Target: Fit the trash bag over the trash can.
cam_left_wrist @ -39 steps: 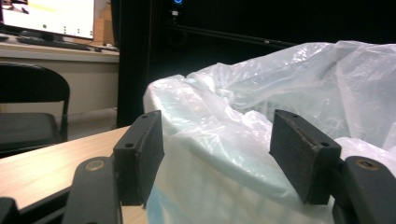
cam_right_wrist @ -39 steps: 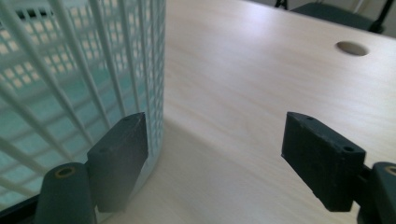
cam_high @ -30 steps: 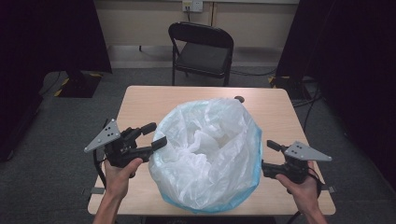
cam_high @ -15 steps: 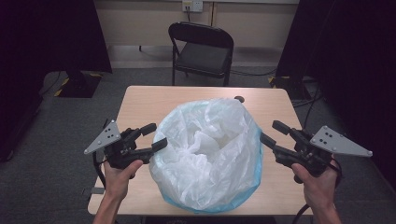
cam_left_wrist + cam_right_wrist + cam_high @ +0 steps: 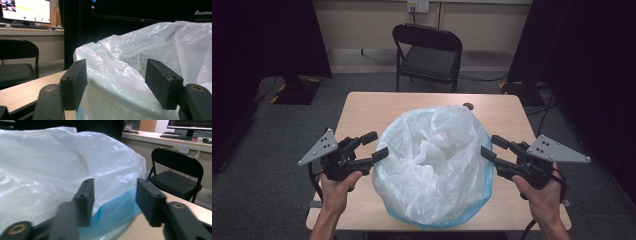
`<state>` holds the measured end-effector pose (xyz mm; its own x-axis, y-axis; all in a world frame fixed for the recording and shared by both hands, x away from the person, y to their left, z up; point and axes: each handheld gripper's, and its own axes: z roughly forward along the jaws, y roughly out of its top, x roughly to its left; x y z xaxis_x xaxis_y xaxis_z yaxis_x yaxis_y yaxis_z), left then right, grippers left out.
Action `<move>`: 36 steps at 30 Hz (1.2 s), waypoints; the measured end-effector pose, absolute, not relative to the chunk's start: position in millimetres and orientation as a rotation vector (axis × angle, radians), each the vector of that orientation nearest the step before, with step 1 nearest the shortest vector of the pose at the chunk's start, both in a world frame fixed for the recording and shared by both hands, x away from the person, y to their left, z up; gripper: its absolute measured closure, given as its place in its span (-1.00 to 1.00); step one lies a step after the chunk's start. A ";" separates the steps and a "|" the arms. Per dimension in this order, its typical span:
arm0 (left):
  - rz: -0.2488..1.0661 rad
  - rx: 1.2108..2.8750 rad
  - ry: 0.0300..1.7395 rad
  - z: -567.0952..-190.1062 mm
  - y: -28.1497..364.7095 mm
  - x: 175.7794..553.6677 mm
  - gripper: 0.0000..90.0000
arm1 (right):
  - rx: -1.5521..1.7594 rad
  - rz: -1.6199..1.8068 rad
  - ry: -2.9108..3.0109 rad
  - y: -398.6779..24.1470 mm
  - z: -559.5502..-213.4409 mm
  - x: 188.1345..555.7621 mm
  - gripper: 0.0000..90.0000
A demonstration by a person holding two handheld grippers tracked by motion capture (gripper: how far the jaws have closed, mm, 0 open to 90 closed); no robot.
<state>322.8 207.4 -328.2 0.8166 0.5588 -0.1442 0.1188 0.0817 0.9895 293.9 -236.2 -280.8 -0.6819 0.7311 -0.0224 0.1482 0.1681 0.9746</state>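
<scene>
High view: a white bag (image 5: pixel 437 165) lines a blue bin (image 5: pixel 462 217) that stands on the near half of the table (image 5: pixel 362 107). The left gripper (image 5: pixel 374 146) sits at the bag's left edge, its jaws apart with the lower one touching the plastic. The right gripper (image 5: pixel 492 146) sits at the bag's right edge; its jaws have just been closing but are still apart. A chair (image 5: pixel 428 55) stands beyond the table.

Left gripper view: the jaws stand apart, and the bag (image 5: pixel 125 75) bulges up between them; neither pad presses it.

Right gripper view: the jaws are parted around the bag (image 5: pixel 50 165) and the bin's (image 5: pixel 112 215) rim, not pinching either. The chair (image 5: pixel 177 173) is at the right.
</scene>
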 end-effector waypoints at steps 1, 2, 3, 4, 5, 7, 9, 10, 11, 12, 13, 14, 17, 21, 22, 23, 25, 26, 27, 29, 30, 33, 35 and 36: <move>0.360 1.472 0.575 -328.0 207.8 322.9 -0.24 | 0.834 1.530 1.955 -237.7 -281.4 293.2 0.30; 0.359 1.472 0.576 -328.0 208.0 322.9 -0.24 | 0.834 1.526 1.958 -239.3 -282.1 292.8 0.39; 0.359 1.473 0.575 -327.9 208.0 322.9 -0.24 | 0.837 1.528 1.960 -241.0 -282.9 292.3 0.48; 0.361 1.472 0.576 -328.0 207.8 323.0 -0.24 | 0.839 1.524 1.962 -242.5 -283.7 291.8 0.54; 0.359 1.472 0.577 -328.2 207.6 322.9 -0.24 | 0.845 1.519 1.960 -243.9 -284.7 291.3 0.61; 0.357 1.474 0.578 -328.8 207.0 323.1 -0.24 | 0.854 1.512 1.963 -246.5 -287.7 291.0 0.73; 0.356 1.477 0.578 -329.4 206.9 323.3 -0.24 | 0.868 1.507 1.958 -249.6 -292.5 291.2 0.81; 0.356 1.479 0.578 -329.5 206.9 323.4 -0.24 | 0.874 1.522 1.947 -252.0 -294.8 291.1 0.82; 0.357 1.478 0.578 -329.7 207.0 323.5 -0.24 | 0.880 1.535 1.939 -254.9 -296.5 291.0 0.84; 0.354 1.476 0.577 -329.8 207.0 323.7 -0.24 | 0.887 1.545 1.925 -257.6 -297.8 290.7 0.87; 0.352 1.475 0.580 -330.0 206.8 323.8 -0.24 | 0.898 1.538 1.925 -259.5 -299.5 290.7 0.89; 0.352 1.473 0.583 -330.1 206.9 324.1 -0.24 | 0.907 1.530 1.926 -261.0 -302.4 291.1 0.90; 0.347 1.477 0.585 -331.6 206.8 325.0 -0.23 | 0.941 1.519 1.937 -263.7 -313.3 293.4 0.91; 0.322 1.476 0.585 -333.8 205.5 326.1 -0.22 | 0.963 1.516 1.964 -263.2 -329.1 297.7 0.94; 0.321 1.477 0.583 -333.7 205.3 326.2 -0.22 | 0.969 1.516 1.975 -262.4 -333.3 299.0 0.94; 0.322 1.477 0.583 -333.7 205.2 326.1 -0.21 | 0.974 1.517 1.985 -261.6 -337.5 300.5 0.95; 0.319 1.476 0.583 -334.0 205.4 326.0 -0.21 | 0.989 1.504 2.005 -259.6 -346.0 303.5 0.96; 0.318 1.476 0.584 -334.1 205.5 326.1 -0.21 | 0.994 1.491 2.017 -258.5 -350.3 305.2 0.97; 0.318 1.474 0.584 -334.2 205.4 326.1 -0.21 | 1.000 1.482 2.021 -257.6 -354.7 306.9 0.98; 0.315 1.471 0.585 -334.6 205.2 326.4 -0.21 | 1.016 1.453 2.039 -257.0 -362.8 310.4 0.98; 0.310 1.466 0.587 -335.1 204.8 326.3 -0.21 | 1.025 1.441 2.042 -257.4 -366.3 311.9 0.98; 0.299 1.459 0.587 -336.0 201.8 327.5 -0.21 | 1.042 1.434 2.045 -261.2 -371.9 313.3 0.99; 0.297 1.458 0.587 -336.0 200.0 327.8 -0.20 | 1.046 1.434 2.040 -262.9 -372.3 313.3 0.99; 0.292 1.460 0.587 -336.0 196.9 328.1 -0.20 | 1.057 1.430 2.027 -267.6 -372.2 312.6 0.98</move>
